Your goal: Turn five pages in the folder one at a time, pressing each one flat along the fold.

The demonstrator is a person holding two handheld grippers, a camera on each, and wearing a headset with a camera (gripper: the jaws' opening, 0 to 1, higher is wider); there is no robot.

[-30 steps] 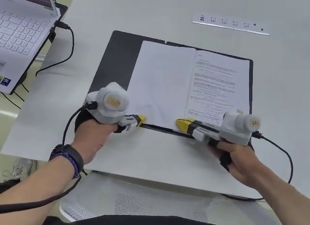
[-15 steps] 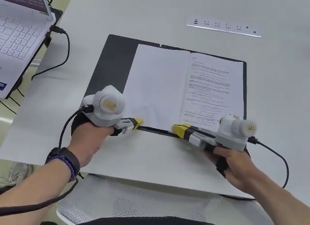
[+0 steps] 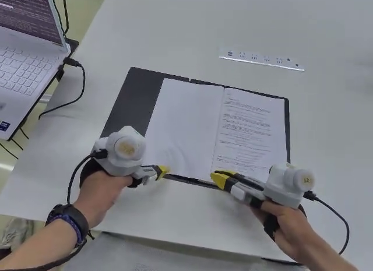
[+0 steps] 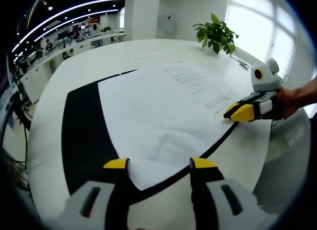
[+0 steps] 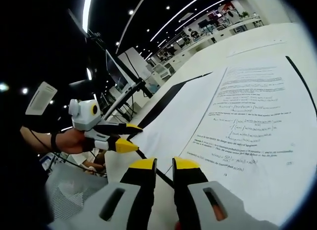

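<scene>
A black folder [image 3: 131, 102] lies open on the white table. Its left side shows a blank white page [image 3: 183, 125], slightly creased near the front, and its right side a printed page [image 3: 250, 131]. My left gripper [image 3: 160, 171] rests at the folder's near edge by the blank page's corner. In its own view the left gripper [image 4: 160, 164] is open, its jaws wide apart over that corner. My right gripper [image 3: 220, 179] sits at the near edge by the fold. The right gripper [image 5: 164, 164] has its jaws close together, holding nothing, in front of the printed page [image 5: 252, 116].
An open laptop [image 3: 23, 67] stands at the far left with a black cable [image 3: 76, 87] running toward the folder. A white power strip [image 3: 261, 59] lies beyond the folder. The table's front edge runs just below both hands. A potted plant [image 4: 215, 34] stands far off.
The head camera has shifted, so the folder sits lower in the picture. Both grippers stay at the folder's near edge, and the pages lie as before.
</scene>
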